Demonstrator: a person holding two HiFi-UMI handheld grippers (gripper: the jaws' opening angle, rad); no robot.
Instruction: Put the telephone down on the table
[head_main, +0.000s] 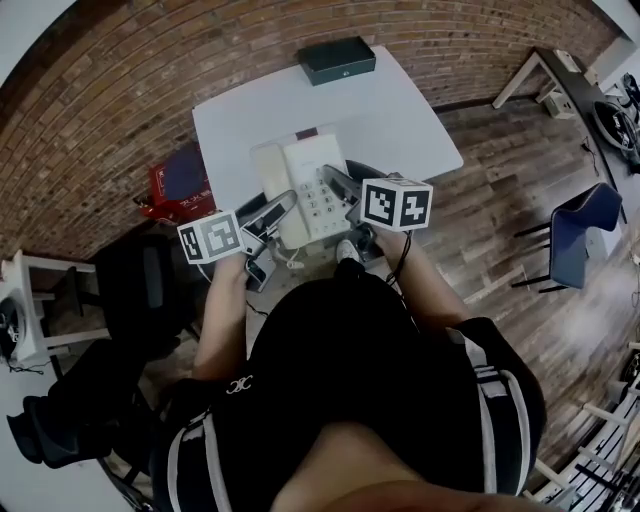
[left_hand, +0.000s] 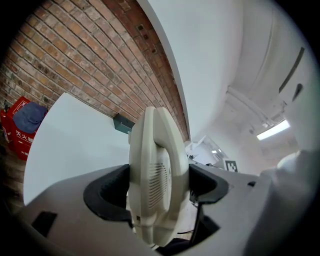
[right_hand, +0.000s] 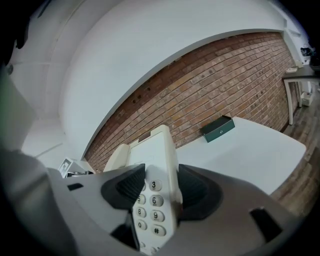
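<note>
Forearms (head_main: 220, 315) stretched forward to the bench's (head_main: 400, 110) near edge, my left claw (left_hand: 159, 182) pinches the telephone's (head_main: 310, 190) handset side and my right claw (right_hand: 156, 187) its keypad side.

The right gripper (right_hand: 159, 187) has its dark jaws closed on the side edges of a cream telephone (right_hand: 156, 150), whose keys 3, 6, 9 and # show between them. The telephone's handset (right_hand: 116, 156) lies at 9 o'clock. On the white table (right_hand: 250, 147), a dark green box (right_hand: 218, 128) sits at 2 o'clock against the brick wall (right_hand: 225, 75).
</note>
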